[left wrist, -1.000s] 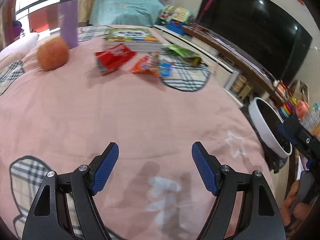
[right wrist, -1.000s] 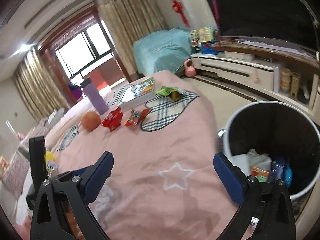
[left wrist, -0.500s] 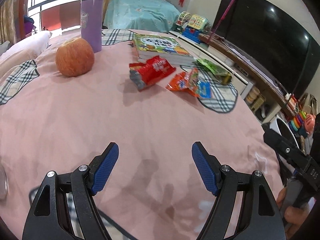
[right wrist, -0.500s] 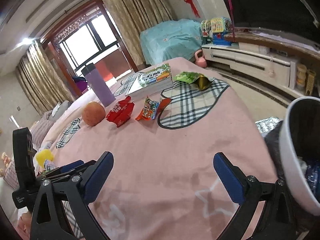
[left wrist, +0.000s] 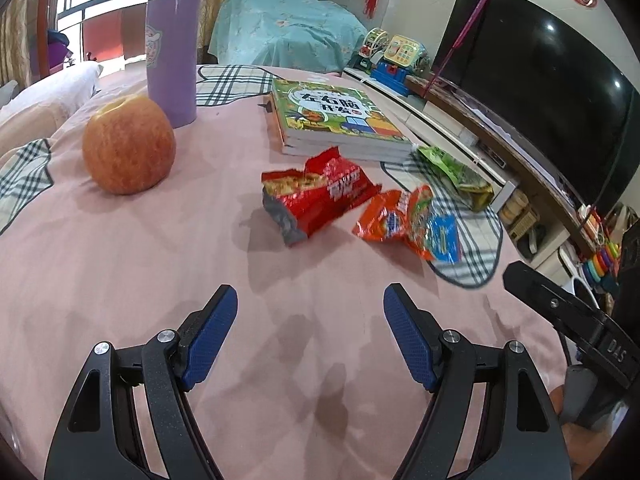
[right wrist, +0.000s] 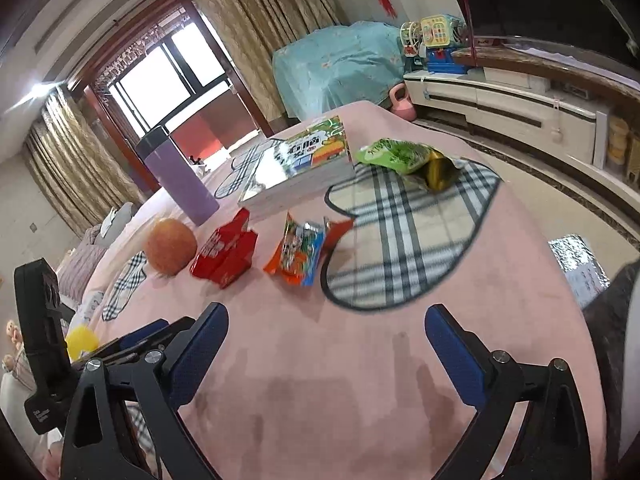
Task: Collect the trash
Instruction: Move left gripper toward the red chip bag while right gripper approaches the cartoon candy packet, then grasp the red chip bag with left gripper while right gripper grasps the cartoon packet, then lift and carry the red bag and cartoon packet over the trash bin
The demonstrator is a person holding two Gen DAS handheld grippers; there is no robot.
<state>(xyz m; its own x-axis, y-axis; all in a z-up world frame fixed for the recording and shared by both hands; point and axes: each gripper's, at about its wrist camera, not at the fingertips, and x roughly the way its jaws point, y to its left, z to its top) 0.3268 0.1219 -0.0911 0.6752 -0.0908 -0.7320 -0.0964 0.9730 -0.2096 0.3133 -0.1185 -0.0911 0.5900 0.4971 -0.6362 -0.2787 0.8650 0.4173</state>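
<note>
Three snack wrappers lie on the pink bedspread. A red wrapper is nearest the apple. An orange and blue wrapper lies right of it. A green wrapper lies by the book on a plaid patch. My left gripper is open and empty, short of the red wrapper. My right gripper is open and empty, short of the orange wrapper. The white bin rim shows at the right edge of the right wrist view.
An apple, a purple tumbler and a children's book sit behind the wrappers. A TV and cabinet stand to the right. The bed edge drops off at the right.
Both grippers have moved away from the bin and forward toward the wrappers, which now appear larger and closer. The bin has slid almost out of the right wrist view. Both stay open.
</note>
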